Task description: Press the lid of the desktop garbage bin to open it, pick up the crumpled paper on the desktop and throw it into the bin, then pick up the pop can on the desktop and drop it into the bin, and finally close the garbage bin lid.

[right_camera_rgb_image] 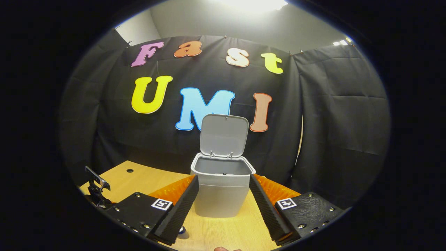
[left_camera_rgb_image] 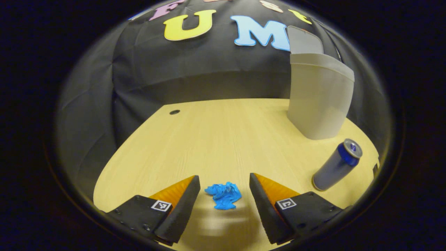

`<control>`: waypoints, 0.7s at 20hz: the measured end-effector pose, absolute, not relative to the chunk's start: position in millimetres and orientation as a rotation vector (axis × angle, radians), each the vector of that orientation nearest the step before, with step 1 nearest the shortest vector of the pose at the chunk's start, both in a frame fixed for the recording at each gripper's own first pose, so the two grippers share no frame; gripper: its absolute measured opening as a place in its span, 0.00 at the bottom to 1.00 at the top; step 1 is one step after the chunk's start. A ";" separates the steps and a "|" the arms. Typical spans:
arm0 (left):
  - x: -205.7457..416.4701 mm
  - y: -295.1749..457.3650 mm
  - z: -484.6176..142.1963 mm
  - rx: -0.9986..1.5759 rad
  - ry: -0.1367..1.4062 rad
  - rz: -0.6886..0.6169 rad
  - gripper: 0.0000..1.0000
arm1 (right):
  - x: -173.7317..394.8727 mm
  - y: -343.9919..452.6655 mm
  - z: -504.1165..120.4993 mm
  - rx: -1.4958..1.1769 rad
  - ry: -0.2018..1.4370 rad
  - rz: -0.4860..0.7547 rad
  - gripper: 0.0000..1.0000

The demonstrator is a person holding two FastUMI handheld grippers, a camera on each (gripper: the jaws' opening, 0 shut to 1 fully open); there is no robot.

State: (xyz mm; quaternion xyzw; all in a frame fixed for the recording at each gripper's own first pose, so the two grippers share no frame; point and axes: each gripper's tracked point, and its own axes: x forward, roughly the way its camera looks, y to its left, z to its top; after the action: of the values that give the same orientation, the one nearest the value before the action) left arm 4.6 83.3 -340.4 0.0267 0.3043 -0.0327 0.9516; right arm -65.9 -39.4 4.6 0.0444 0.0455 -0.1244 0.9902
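Note:
In the left gripper view, the crumpled blue paper [left_camera_rgb_image: 223, 196] lies on the wooden table [left_camera_rgb_image: 216, 139], between the fingers of my open left gripper [left_camera_rgb_image: 223, 177]; neither finger touches it. The pop can [left_camera_rgb_image: 336, 165], grey with a blue top, stands to the right. Behind the can is the grey bin [left_camera_rgb_image: 318, 101] with its lid [left_camera_rgb_image: 304, 41] up. In the right gripper view, the bin [right_camera_rgb_image: 219, 195] stands straight ahead, its lid [right_camera_rgb_image: 224, 136] raised and its inside dark. My right gripper [right_camera_rgb_image: 223, 177] is open and holds nothing, short of the bin.
A round cable hole [left_camera_rgb_image: 174, 112] sits near the table's far left corner. Black cloth walls close in the table's back and sides. Part of the other gripper [right_camera_rgb_image: 95, 190] shows at the left edge of the right gripper view.

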 end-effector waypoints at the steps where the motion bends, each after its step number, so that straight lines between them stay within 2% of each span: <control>1: 5.5 84.8 -347.0 0.057 0.632 -0.062 0.94 | -66.8 -41.5 2.9 0.096 0.097 -0.250 0.94; 4: 9.1 90.4 -361.4 0.071 0.666 -0.043 0.94 | -69.5 -47.5 -4.0 0.107 0.113 -0.253 0.93; 6: 12.4 92.9 -367.1 0.088 0.675 -0.040 0.82 | -70.5 -49.5 -9.6 0.110 0.129 -0.251 0.93; 7: 14.5 93.3 -369.2 0.098 0.678 -0.039 0.68 | -70.0 -49.7 -11.7 0.111 0.138 -0.246 0.93; 9: 13.7 92.1 -374.5 0.106 0.694 -0.038 0.72 | -69.0 -50.6 -14.7 0.111 0.152 -0.235 0.94; 11: 13.6 88.4 -378.5 0.103 0.700 -0.043 0.64 | -69.5 -53.2 -14.5 0.105 0.153 -0.233 0.94; 12: 13.0 87.3 -379.2 0.106 0.700 -0.042 0.66 | -68.6 -53.7 -14.1 0.104 0.150 -0.233 0.94; 14: 14.0 86.6 -379.5 0.121 0.697 -0.042 0.63 | -67.5 -53.4 -14.7 0.105 0.149 -0.228 0.94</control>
State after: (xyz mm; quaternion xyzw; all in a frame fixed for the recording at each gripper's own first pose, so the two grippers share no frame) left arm 14.0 86.6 -379.5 0.0594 0.3413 -0.0206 0.9379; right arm -67.5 -53.4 -14.7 0.0523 0.0741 -0.1134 0.9894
